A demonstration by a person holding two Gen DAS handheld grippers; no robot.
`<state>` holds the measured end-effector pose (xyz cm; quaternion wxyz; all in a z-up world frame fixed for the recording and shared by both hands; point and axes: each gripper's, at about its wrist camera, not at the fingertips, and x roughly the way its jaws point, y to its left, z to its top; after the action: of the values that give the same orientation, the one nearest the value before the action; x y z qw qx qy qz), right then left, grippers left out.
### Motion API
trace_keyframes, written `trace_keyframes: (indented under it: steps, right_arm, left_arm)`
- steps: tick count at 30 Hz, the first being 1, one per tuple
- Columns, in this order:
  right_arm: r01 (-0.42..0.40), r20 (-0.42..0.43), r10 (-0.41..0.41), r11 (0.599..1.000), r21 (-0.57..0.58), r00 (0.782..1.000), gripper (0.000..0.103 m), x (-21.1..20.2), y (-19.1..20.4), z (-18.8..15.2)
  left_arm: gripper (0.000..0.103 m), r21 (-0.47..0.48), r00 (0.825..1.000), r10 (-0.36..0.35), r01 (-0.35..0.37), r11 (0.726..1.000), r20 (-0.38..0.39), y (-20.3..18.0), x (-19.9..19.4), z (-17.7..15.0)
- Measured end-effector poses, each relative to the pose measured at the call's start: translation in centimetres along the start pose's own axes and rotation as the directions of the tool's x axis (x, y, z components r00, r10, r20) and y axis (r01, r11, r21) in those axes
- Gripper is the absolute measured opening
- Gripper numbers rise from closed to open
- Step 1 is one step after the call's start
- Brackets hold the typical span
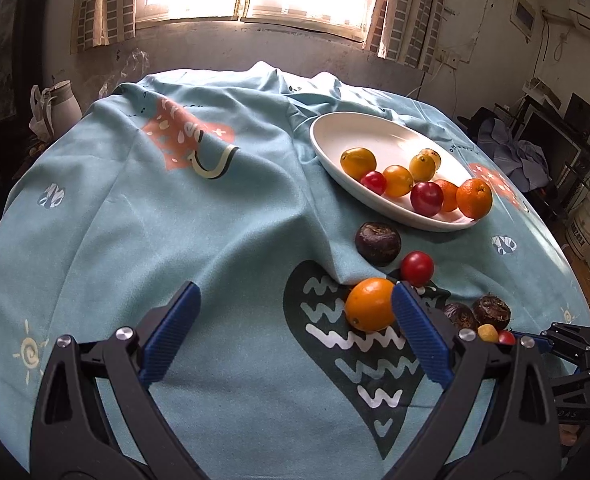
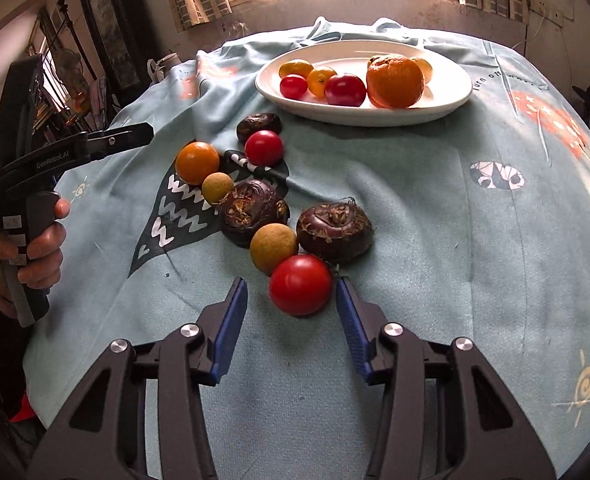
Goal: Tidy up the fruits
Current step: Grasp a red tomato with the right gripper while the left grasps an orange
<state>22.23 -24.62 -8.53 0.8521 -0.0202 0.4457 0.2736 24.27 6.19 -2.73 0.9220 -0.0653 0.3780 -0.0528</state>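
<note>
A white oval plate (image 1: 327, 128) (image 2: 447, 92) holds several yellow, red and orange fruits at the far right of the table. Loose fruits lie on the blue cloth: an orange-yellow fruit (image 1: 369, 304) (image 2: 197, 162), red tomatoes (image 1: 416, 268) (image 2: 263, 147) (image 2: 300, 285), dark brown water chestnuts (image 1: 377, 242) (image 2: 334, 230) (image 2: 253, 210) and small tan fruits (image 2: 273, 247) (image 2: 217, 187). My left gripper (image 1: 295, 296) is open and empty; its right finger tip is next to the orange-yellow fruit. My right gripper (image 2: 291, 292) is open, with the near red tomato between its fingertips.
The table is covered by a rumpled light blue cloth (image 1: 135, 240) with printed patterns. A white jug (image 1: 65, 106) stands past the far left edge. Cluttered shelves (image 1: 555, 148) stand to the right. A window is behind the table.
</note>
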Motion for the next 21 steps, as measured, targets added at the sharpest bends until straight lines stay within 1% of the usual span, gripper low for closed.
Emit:
trace_keyframes:
  steps: [1,3,7,8,10,12,14,16,17,19,21]
  right_arm:
    - [-0.001,0.001,0.001,1.0,0.002,1.0,0.044,0.0,-0.1,0.0]
    - [0.002,0.002,-0.002,1.0,0.013,1.0,0.032,0.0,-0.3,0.0]
    - [-0.012,0.007,0.011,1.0,0.022,1.0,0.031,-0.4,-0.6,0.1]
    - [-0.023,0.013,0.022,1.0,0.021,1.0,0.03,-0.7,-0.6,0.1]
    - [-0.071,0.035,0.069,0.997,0.042,0.997,0.03,-1.4,-0.9,0.2]
    - [-0.109,0.07,0.104,0.992,0.07,0.992,0.031,-2.3,-1.3,0.2]
    - [-0.109,0.102,0.1,0.99,0.088,0.99,0.031,-3.0,-1.6,0.3]
    - [-0.096,0.114,0.085,0.991,0.094,0.99,0.031,-3.2,-1.8,0.3]
    - [-0.094,0.114,0.083,0.991,0.095,0.99,0.031,-3.2,-1.7,0.3]
    - [-0.094,0.111,0.083,0.991,0.095,0.99,0.031,-3.2,-1.7,0.4]
    - [-0.092,0.111,0.082,0.991,0.092,0.991,0.031,-3.2,-1.6,0.4]
  left_arm:
    - [0.098,-0.001,1.0,0.001,-0.001,1.0,0.001,0.0,0.0,0.0]
    - [0.098,-0.003,1.0,0.004,-0.004,1.0,0.006,0.0,-0.1,0.0]
    - [0.097,0.001,1.0,-0.013,0.013,1.0,-0.005,0.0,0.1,-0.2]
    - [0.097,0.01,1.0,-0.018,0.018,1.0,-0.009,-0.1,0.2,-0.3]
    - [0.097,0.042,1.0,-0.026,0.027,0.999,-0.015,-0.7,0.3,-0.5]
    - [0.091,0.082,0.999,-0.031,0.032,0.996,-0.015,-1.5,0.5,-0.9]
    - [0.071,0.112,0.998,-0.057,0.06,0.992,-0.033,-2.3,0.8,-1.2]
    - [0.06,0.111,0.993,-0.102,0.109,0.988,-0.067,-2.7,1.4,-1.3]
    - [0.057,0.103,0.989,-0.121,0.129,0.986,-0.081,-2.8,1.7,-1.3]
    - [0.055,0.084,0.985,-0.149,0.157,0.984,-0.09,-3.1,2.1,-1.3]
    - [0.055,0.082,0.984,-0.158,0.165,0.983,-0.086,-3.4,2.2,-1.1]
